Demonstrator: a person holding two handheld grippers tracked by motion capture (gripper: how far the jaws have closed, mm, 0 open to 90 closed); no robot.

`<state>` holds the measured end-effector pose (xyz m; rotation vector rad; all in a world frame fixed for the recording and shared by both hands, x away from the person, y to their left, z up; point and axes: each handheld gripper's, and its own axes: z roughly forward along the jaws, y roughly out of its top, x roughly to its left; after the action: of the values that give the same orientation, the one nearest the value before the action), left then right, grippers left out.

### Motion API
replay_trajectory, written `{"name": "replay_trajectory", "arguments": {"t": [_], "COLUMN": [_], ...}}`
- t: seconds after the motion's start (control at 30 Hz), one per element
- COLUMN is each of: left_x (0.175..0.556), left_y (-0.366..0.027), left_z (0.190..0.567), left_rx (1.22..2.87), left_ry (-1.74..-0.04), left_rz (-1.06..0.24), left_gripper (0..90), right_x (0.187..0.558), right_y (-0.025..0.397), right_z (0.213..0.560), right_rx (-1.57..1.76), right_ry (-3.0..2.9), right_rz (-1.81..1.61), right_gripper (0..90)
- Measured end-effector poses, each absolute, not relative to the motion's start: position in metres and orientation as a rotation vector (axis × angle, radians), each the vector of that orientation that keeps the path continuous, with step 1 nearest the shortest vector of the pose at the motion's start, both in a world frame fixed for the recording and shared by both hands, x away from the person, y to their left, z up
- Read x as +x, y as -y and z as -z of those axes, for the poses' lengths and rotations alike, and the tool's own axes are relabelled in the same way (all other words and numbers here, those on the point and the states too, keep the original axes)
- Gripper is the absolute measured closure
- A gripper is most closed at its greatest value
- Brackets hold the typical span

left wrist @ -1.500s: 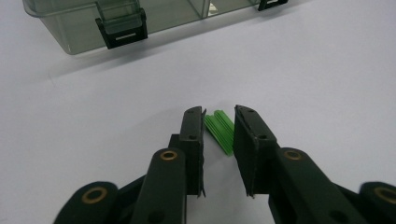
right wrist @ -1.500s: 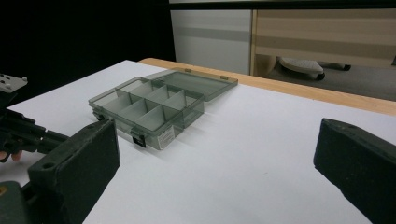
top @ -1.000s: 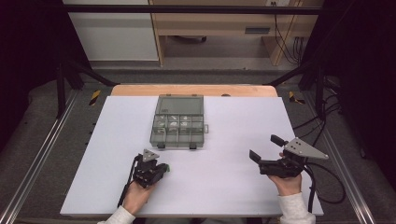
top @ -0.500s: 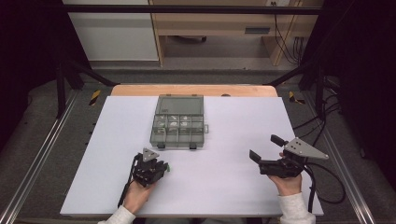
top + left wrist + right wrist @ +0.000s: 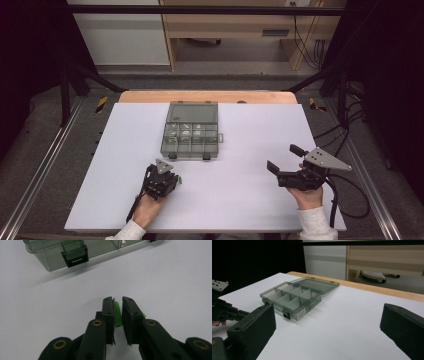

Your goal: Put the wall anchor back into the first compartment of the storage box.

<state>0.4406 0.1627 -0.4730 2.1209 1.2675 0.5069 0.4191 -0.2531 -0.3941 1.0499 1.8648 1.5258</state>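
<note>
Left gripper (image 5: 118, 311) is closing its jaws on a small green piece (image 5: 117, 314) near the open compartment box (image 5: 191, 135), right gripper (image 5: 282, 169) idling wide open; next is likely lifting it into a compartment

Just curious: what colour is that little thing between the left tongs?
Bright green piece; the left gripper view shows it best.

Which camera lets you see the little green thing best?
The left gripper view. There the green piece sits close up between the left gripper jaws, which stand a little apart, and you can see its ridges. In the high view it is a tiny green speck beside that gripper.
</note>
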Motion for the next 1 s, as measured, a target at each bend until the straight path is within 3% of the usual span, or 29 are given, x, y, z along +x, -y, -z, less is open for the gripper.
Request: {"name": "replay_trajectory", "arguments": {"t": [0.5, 1.0], "left_x": [0.441, 0.428], "left_y": [-0.167, -0.178], "left_z": [0.468, 0.428], "left_rx": [2.117, 1.995], "left_ry": [-1.241, -1.163], "left_rz": [-0.471, -0.498], "left_gripper": [83.5, 83.5], "right_x": [0.419, 0.419], "right_y": [0.253, 0.253], "right_z": [0.394, 0.394], "right_rx": [1.056, 1.061], "right_ry": [-1.868, -1.861], "right_rz": [-1.526, -1.527], "right_gripper": [0.5, 0.5]}}
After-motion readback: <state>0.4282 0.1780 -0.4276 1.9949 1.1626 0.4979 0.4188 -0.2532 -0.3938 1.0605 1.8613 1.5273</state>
